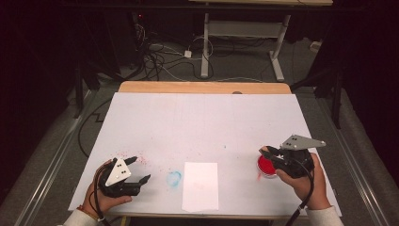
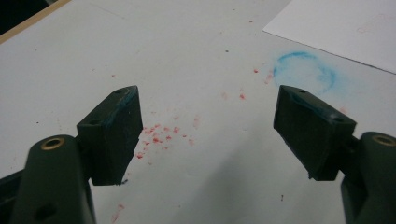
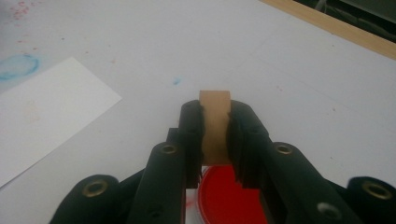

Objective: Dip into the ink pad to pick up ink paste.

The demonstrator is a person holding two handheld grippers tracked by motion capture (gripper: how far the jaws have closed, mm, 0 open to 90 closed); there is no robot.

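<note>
While the left gripper (image 1: 139, 169) rests released near the bench's near left corner, the white paper sheet (image 1: 200, 185) lies at the near edge — left of the right gripper (image 1: 264, 150), which clenches a wooden stamp block (image 3: 215, 125) just above the red ink pad (image 1: 266, 165), near the right edge.

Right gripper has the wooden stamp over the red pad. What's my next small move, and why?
Probably carry the wooden stamp left toward the white paper sheet. The right gripper is shut on it above the red ink pad, and the sheet looks nearly blank. The left gripper is open, holding nothing.
</note>
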